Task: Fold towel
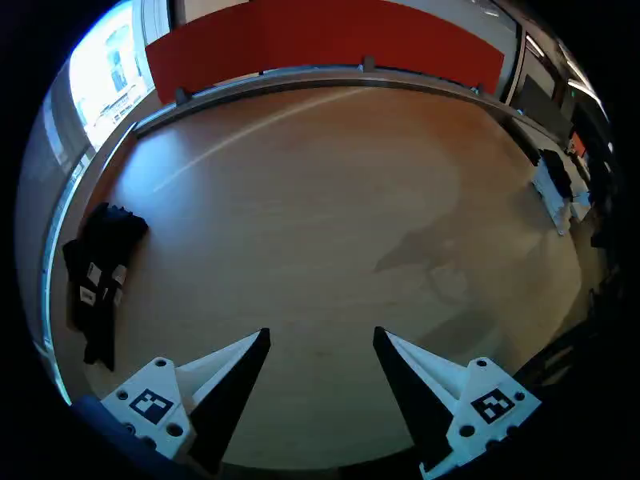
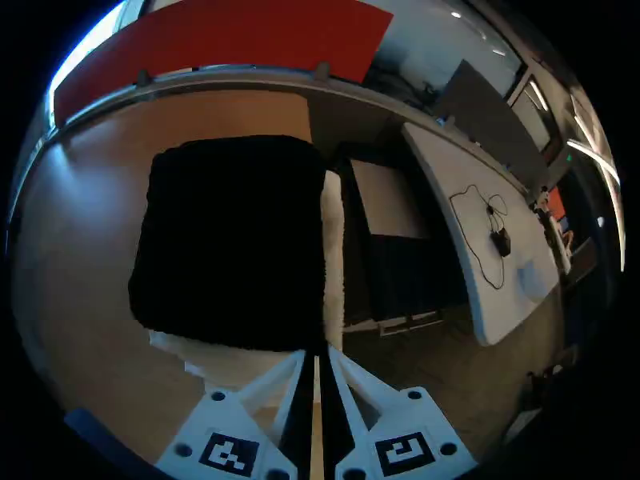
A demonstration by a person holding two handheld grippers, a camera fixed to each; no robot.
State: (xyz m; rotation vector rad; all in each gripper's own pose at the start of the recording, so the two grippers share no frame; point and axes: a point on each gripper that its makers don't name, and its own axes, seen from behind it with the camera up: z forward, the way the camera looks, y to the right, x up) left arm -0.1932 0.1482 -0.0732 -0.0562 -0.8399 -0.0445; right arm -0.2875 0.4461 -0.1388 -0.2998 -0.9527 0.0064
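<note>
The left gripper [image 1: 320,340] is held open above the table [image 1: 320,200] — ready, probably. The right gripper [image 2: 318,356] is closed at the black towel [image 2: 232,240]'s edge; pinched cloth cannot be confirmed.

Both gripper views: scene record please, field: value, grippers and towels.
left gripper: open, above wooden table
right gripper: shut, tips at the towels' near edge; grip unclear
black towel: folded, lying on white towel
black bundle: by table edge, left gripper view
backdrop: red panel behind table
</note>
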